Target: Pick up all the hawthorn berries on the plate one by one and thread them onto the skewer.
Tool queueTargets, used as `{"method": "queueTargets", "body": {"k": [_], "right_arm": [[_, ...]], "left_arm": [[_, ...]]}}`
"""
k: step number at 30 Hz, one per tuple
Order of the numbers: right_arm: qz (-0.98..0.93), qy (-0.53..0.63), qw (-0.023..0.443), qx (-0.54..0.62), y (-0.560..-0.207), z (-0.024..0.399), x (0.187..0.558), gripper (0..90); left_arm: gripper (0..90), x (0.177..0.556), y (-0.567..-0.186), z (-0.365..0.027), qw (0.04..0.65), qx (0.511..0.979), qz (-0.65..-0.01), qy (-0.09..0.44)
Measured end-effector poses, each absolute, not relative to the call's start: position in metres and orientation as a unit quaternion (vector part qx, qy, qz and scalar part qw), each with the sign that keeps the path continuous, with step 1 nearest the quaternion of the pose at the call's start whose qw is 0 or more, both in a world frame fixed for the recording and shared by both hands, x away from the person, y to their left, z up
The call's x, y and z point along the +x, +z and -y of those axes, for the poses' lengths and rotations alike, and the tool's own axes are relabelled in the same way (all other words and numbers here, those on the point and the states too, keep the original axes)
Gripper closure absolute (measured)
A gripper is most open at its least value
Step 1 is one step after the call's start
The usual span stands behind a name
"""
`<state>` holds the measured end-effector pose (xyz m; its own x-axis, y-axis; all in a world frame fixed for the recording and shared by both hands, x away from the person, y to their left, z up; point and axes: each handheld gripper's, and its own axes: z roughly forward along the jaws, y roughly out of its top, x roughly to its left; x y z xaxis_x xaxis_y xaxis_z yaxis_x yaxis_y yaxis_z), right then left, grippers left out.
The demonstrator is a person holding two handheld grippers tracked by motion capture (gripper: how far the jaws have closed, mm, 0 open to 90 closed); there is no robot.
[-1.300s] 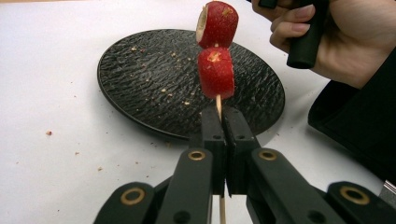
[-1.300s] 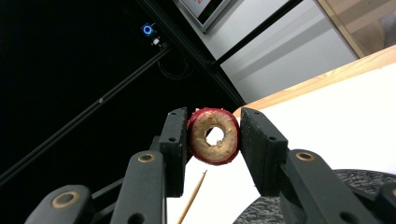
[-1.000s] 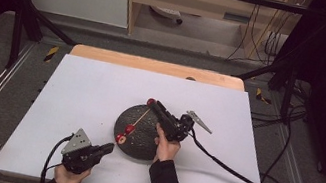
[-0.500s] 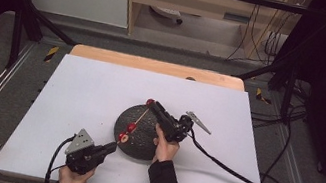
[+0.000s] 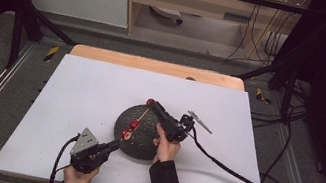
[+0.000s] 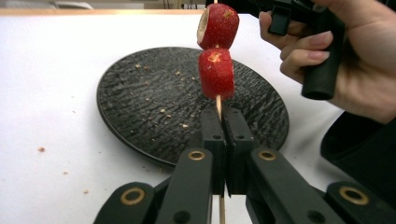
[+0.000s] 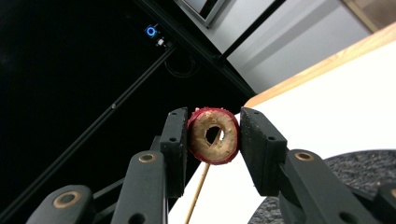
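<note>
The left gripper (image 6: 223, 123) pinches the bare end of the wooden skewer (image 6: 218, 103), two red fruit pieces (image 6: 216, 73) already threaded above the black plate (image 6: 140, 116). Beyond, the right gripper (image 7: 214, 135) clamps a cored fruit ring (image 7: 214, 135) with the skewer tip just entering its hole. Best to keep the stick in line with the hole and slide the ring on steadily. No readable writing anywhere.

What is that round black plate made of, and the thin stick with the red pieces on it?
The plate looks like dark stone or matte ceramic: its black surface is rough and rippled, with no shine, though the look leaves it open. The stick looks like bare wood or bamboo, pale tan, thin and straight. The red pieces seem to be cored fruit, glossy red skin around a pale hollow middle.
</note>
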<state>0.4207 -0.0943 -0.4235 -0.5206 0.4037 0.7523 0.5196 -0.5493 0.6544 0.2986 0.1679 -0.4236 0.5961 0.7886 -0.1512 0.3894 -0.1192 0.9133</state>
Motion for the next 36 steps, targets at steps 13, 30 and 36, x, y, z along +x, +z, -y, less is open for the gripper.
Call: {"method": "queueTargets", "body": {"k": [13, 30, 36], "right_arm": [[0.475, -0.724, 0.053, -0.498, -0.422, 0.096, 0.421, 64.2], [0.463, -0.718, 0.079, -0.514, -0.426, 0.092, 0.419, 64.4], [0.474, -0.710, 0.079, -0.514, -0.425, 0.092, 0.418, 64.5]], "left_arm": [[88.7, 0.297, -0.423, -0.169, 0.527, 0.721, -0.405, 0.195], [88.7, 0.301, -0.426, -0.157, 0.526, 0.714, -0.422, 0.188], [88.7, 0.309, -0.424, -0.157, 0.528, 0.712, -0.422, 0.188]]}}
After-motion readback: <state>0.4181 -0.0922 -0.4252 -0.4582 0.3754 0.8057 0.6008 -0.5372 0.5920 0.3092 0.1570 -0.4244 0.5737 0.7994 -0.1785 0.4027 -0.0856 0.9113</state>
